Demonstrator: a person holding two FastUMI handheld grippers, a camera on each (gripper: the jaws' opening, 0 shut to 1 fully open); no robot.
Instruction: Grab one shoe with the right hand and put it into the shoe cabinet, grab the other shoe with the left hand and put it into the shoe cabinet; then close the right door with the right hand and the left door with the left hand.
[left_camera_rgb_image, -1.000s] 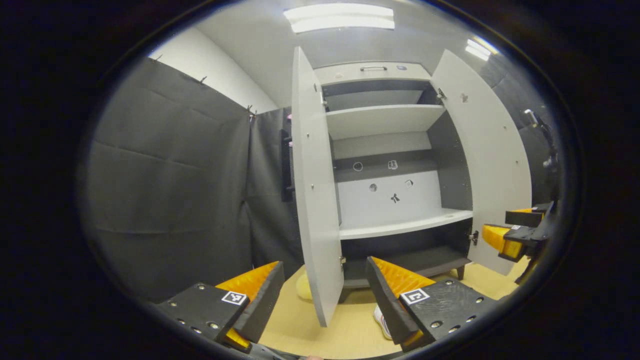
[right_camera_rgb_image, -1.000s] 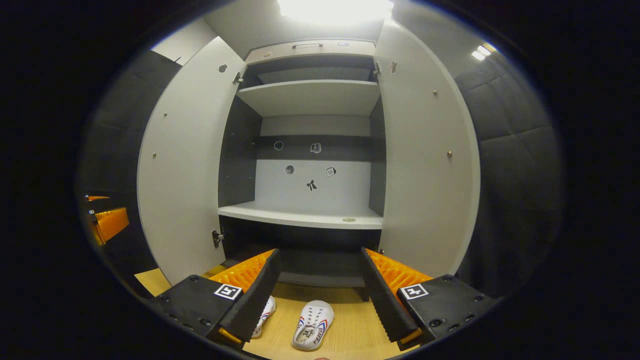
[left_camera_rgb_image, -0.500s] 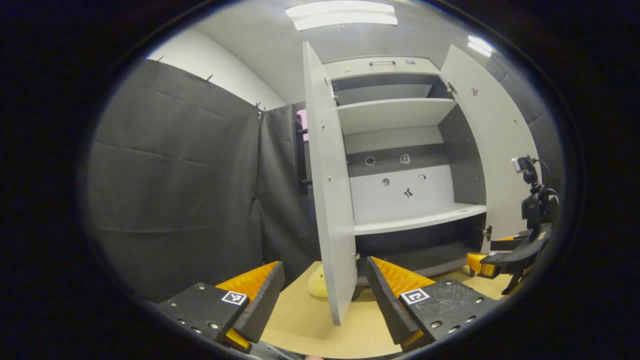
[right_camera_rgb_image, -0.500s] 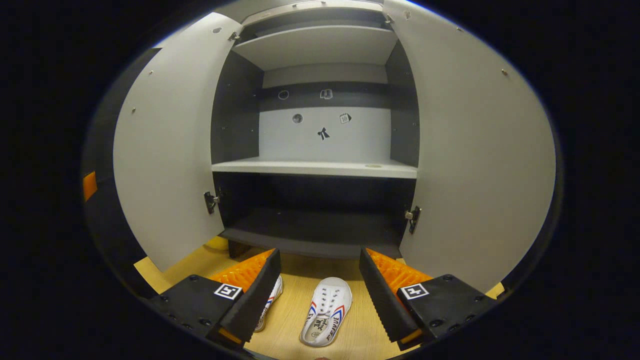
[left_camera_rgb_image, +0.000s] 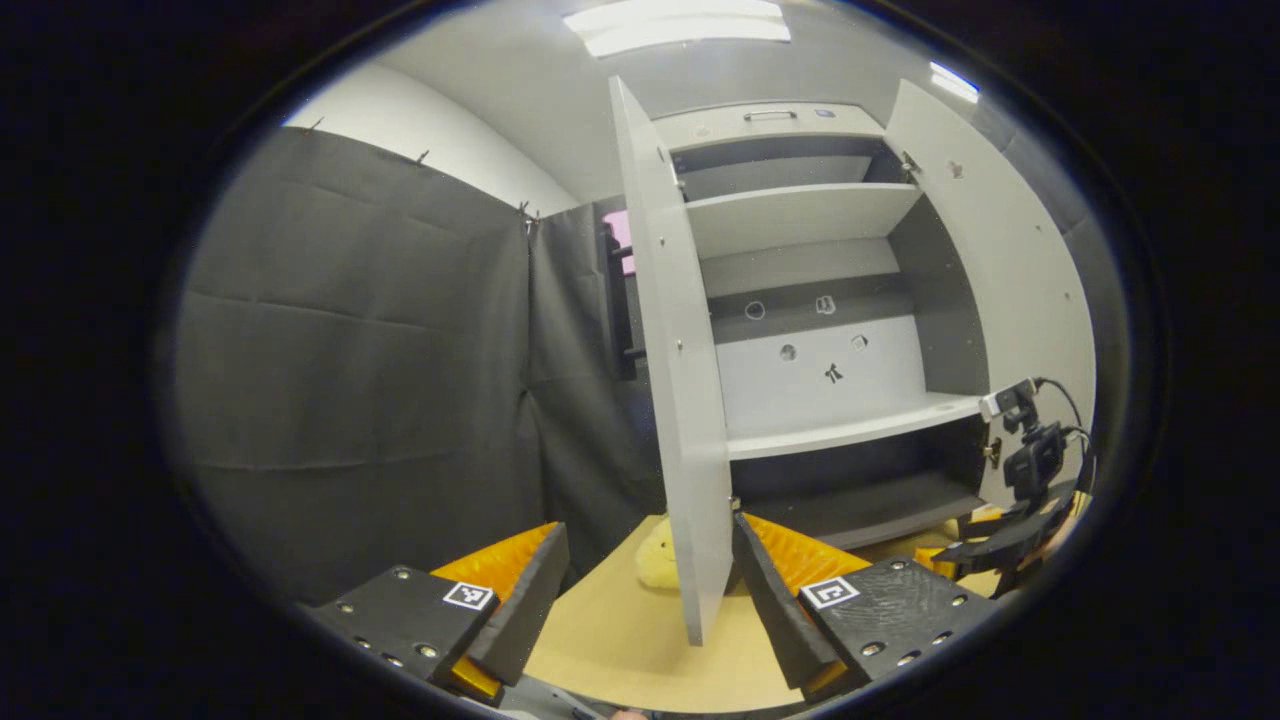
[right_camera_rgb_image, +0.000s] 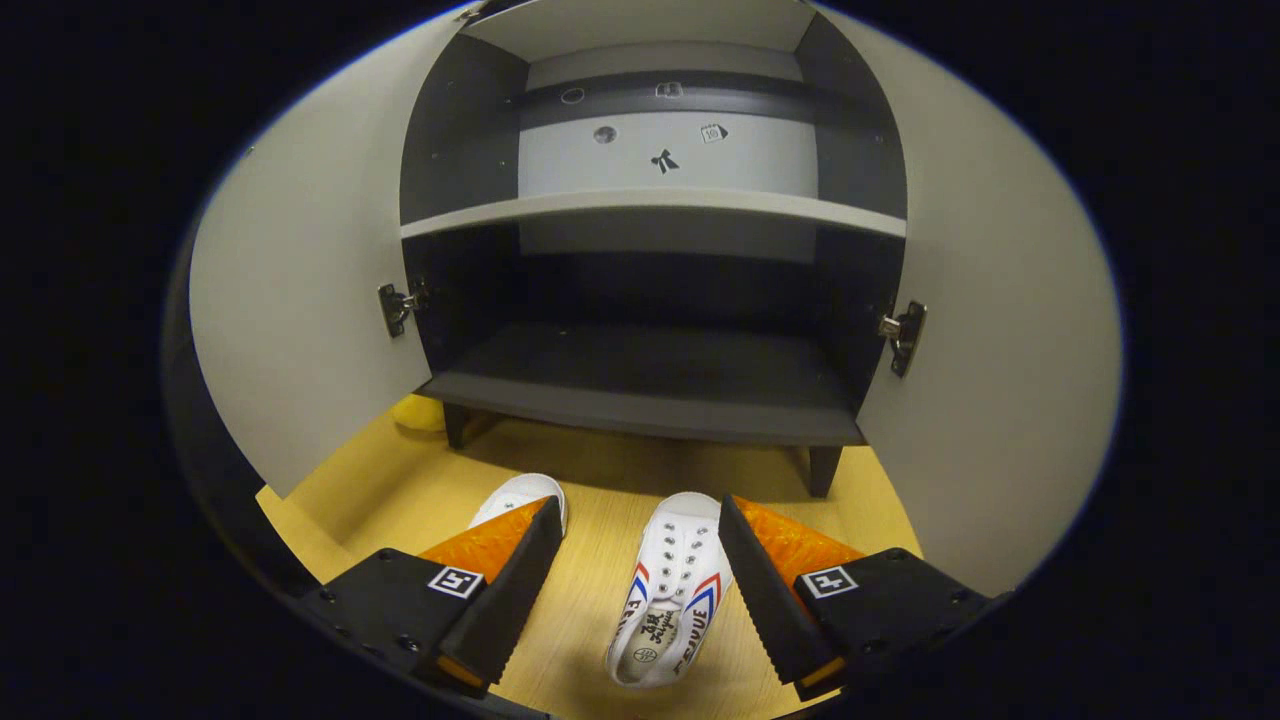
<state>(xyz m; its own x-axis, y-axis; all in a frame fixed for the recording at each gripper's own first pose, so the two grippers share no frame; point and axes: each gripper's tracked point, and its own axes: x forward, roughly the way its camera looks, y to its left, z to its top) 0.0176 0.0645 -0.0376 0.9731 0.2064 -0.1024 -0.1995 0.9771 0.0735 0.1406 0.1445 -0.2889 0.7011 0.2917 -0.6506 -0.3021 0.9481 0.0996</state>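
Likely light, soft canvas: right gripper (right_camera_rgb_image: 636, 580) spread wide above near right shoe (right_camera_rgb_image: 672, 590), best pinched across its stiffer sides; left gripper (left_camera_rgb_image: 650, 590) likewise spread.

In the right gripper view the shoe cabinet (right_camera_rgb_image: 650, 380) stands at twelve o'clock on the floor (right_camera_rgb_image: 590, 620), its left door (right_camera_rgb_image: 300, 300) swung out at nine and right door (right_camera_rgb_image: 1000, 330) at three, with two shoes (right_camera_rgb_image: 675, 590) side by side before it at six
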